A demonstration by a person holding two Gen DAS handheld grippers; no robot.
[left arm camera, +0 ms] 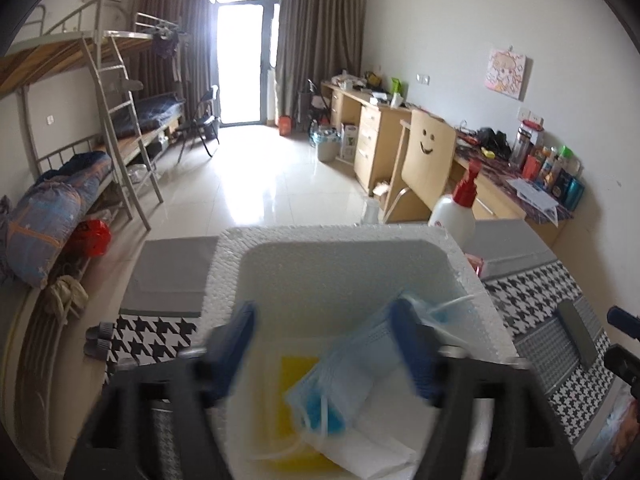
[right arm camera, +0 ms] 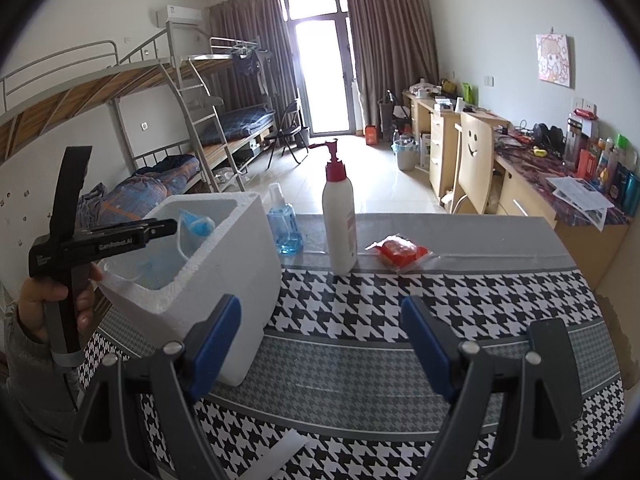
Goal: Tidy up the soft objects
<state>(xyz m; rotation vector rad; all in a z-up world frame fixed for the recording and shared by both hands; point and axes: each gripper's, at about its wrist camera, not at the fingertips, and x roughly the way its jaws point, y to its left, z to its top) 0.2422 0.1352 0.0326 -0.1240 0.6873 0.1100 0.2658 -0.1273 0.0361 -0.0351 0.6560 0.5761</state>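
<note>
Both grippers open at the white foam box

The left gripper [left arm camera: 324,344] hangs over the foam box [right arm camera: 224,264] with its jaws apart; a blue face mask [left arm camera: 344,364] lies loose inside the box between them, over a yellow sheet [left arm camera: 296,400]. The right gripper [right arm camera: 320,340] waits just right of the box, jaws wide and empty. Behind the box stand a blue spray bottle [right arm camera: 284,224] and a white pump bottle [right arm camera: 339,220]; a red packet [right arm camera: 400,251] lies further right.

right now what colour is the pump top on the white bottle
Red; the pump top on the white bottle shows best in the right wrist view.
</note>
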